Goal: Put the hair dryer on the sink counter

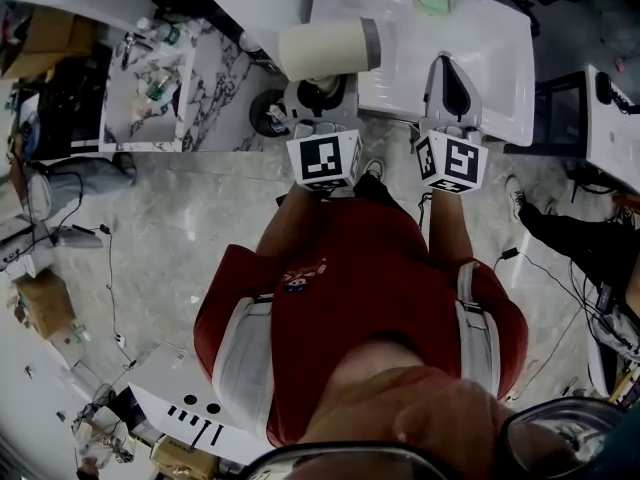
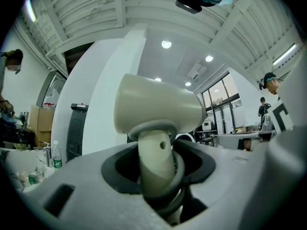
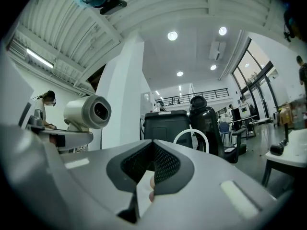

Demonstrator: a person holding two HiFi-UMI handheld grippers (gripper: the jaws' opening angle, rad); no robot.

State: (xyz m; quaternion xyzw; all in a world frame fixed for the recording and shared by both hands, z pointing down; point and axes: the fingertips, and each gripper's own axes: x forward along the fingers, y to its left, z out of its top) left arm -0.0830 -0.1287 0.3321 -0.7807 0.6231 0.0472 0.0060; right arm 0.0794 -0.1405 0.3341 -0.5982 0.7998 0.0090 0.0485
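left hand-held gripper (image 2: 156,169) pinches the dryer (image 2: 158,109) by its handle (image 2: 154,159), jaws wide round it, handle seated in the notch between the pads. a grey loop (image 2: 178,176) sits round the handle, cord or hang ring, cannot tell which. right hand-held gripper (image 3: 152,164) is pressed together with nothing in it.

in the head view the left hand-held gripper (image 1: 322,93) holds the dryer (image 1: 325,48) up in the air over the floor, barrel sideways, grey nozzle end toward the counter (image 1: 500,63) and just at its left edge. not set down yet. right hand-held gripper (image 1: 447,83) hovers over the counter's near part. a green item (image 1: 433,0) lies at the far side of the counter.

handling, my read: hard smooth plastic shell, stiff, likely light to middling, top-heavy since the barrel sits above the grip. smooth handle could twist or slip in the pads if tilted fast. handle is the right place to hold, close under the barrel. lay it on its side on a bare, flat part of the counter, since it may roll or tip if stood up.
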